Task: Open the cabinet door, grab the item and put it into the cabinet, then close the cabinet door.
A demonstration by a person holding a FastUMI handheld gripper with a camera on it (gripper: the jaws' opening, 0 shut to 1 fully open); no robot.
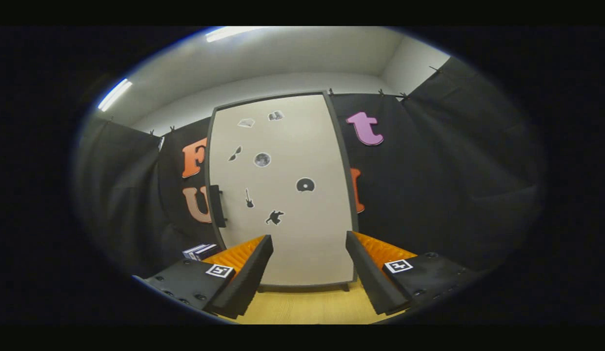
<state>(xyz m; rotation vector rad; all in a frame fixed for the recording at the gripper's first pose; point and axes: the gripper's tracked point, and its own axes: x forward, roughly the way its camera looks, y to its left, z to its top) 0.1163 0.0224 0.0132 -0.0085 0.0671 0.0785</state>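
Gripper view | gripper [309, 241] jaws apart, empty | cabinet door [283, 195] closed ahead | box [201, 251] left

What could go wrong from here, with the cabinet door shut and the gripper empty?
1. The handle sits at the door's far left edge, well off the line of the open gripper; a straight approach may miss it.
2. The small item lies near that handle side; a swinging door might knock it.

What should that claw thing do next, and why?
Probably move toward the handle on the door's left edge. The door looks shut, the gripper is open and holds nothing, and the item waits beside the cabinet.
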